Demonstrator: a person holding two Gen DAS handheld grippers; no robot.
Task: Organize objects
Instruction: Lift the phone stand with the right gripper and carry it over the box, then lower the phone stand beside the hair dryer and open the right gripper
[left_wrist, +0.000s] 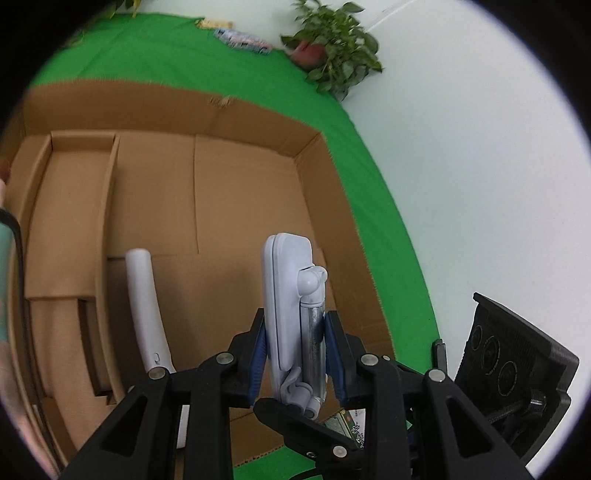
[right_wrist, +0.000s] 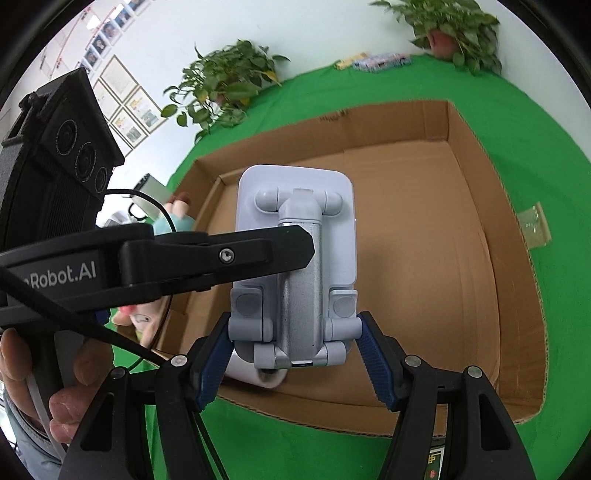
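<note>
Black left gripper marked "Robot.AI", both clamping white phone stand — right gripper seemingly wider, cardboard box beneath

"Robot.AI" in white on the left gripper body, first letters cut off; wall frames unreadable.

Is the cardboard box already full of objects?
No. In the left wrist view the cardboard box shows mostly bare floor, with only a white curved object lying inside it.
</note>
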